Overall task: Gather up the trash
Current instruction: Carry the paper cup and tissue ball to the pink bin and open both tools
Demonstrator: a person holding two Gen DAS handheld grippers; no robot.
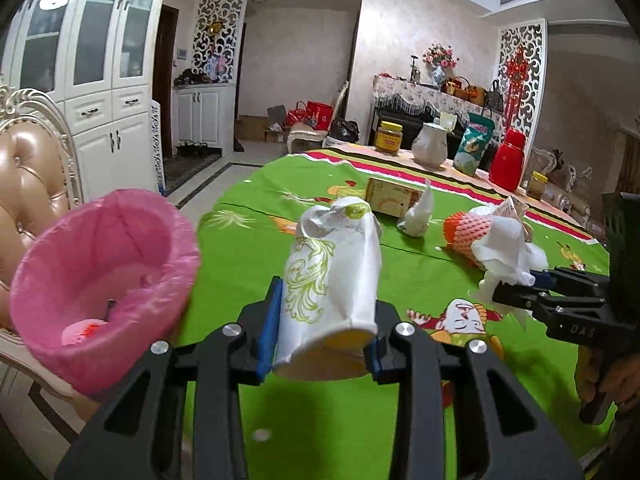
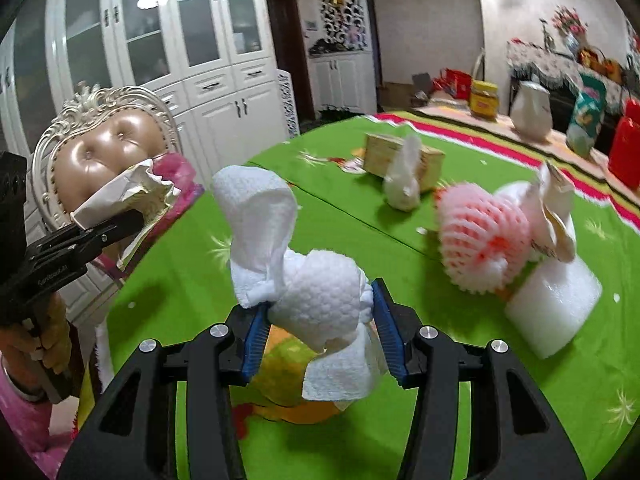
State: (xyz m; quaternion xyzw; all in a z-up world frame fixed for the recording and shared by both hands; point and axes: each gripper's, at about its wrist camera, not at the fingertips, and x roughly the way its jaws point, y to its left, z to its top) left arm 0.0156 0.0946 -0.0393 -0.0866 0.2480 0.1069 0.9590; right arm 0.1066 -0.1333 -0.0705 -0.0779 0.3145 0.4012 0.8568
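My left gripper [image 1: 326, 320] is shut on a crumpled white paper cup [image 1: 332, 264] with a green pattern, held above the green tablecloth [image 1: 248, 248]. A bin lined with a pink bag [image 1: 100, 260] stands just left of it, mouth open. My right gripper [image 2: 318, 304] is shut on a wad of white paper towel [image 2: 316, 300]; the left wrist view shows this gripper [image 1: 516, 292] at the right. Lying on the cloth are a twisted tissue [image 2: 404, 184], a pink foam fruit net [image 2: 480, 232], crumpled paper [image 2: 556, 208] and a white foam block [image 2: 552, 304].
A tissue box [image 1: 390, 198] sits mid-table. At the far edge stand a yellow-lidded jar [image 1: 389, 136], a white jug [image 1: 430, 146], a snack bag [image 1: 474, 148] and a red flask [image 1: 508, 160]. A padded chair [image 2: 104, 148] is behind the bin, with white cabinets [image 1: 108, 80] beyond.
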